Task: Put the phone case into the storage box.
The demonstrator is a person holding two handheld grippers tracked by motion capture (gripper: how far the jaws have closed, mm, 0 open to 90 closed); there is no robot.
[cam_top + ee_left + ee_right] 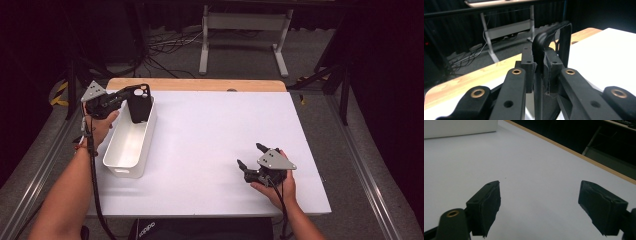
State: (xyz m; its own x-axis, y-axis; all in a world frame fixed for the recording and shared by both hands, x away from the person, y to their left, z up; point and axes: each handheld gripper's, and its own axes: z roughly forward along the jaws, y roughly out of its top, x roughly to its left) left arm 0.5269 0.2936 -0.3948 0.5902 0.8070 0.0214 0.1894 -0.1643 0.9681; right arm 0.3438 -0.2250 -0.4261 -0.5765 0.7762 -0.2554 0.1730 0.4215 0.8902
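Right now we're holding a black rubbery phone case w/ round camera cutouts (139, 102) in the left gripper (122, 100), jaws pressed tight on its edge. In the left gripper view the pads (527, 65) are pinching the case's thin rim (541, 42) from both sides, w/ the case's frame rising beyond them. From the high view the case is hanging upright over the far end of a white rectangular plastic bin (131, 142), its lower part dipping inside the bin's walls; we can't tell whether it's touching the bin's bottom. That bin is sitting lengthwise at the left side of the white table top (215, 135), which is lying on a light wooden board (200, 84) showing along the far edge. Our right gripper (248, 156) is resting low near the table's front right, well apart from bin & case, jaws spread wide w/ nothing btwn them. In the right gripper view its two black pads (486, 205) are standing apart over bare white surface, w/ a bit of the bin's white wall (459, 127) at the top left corner.
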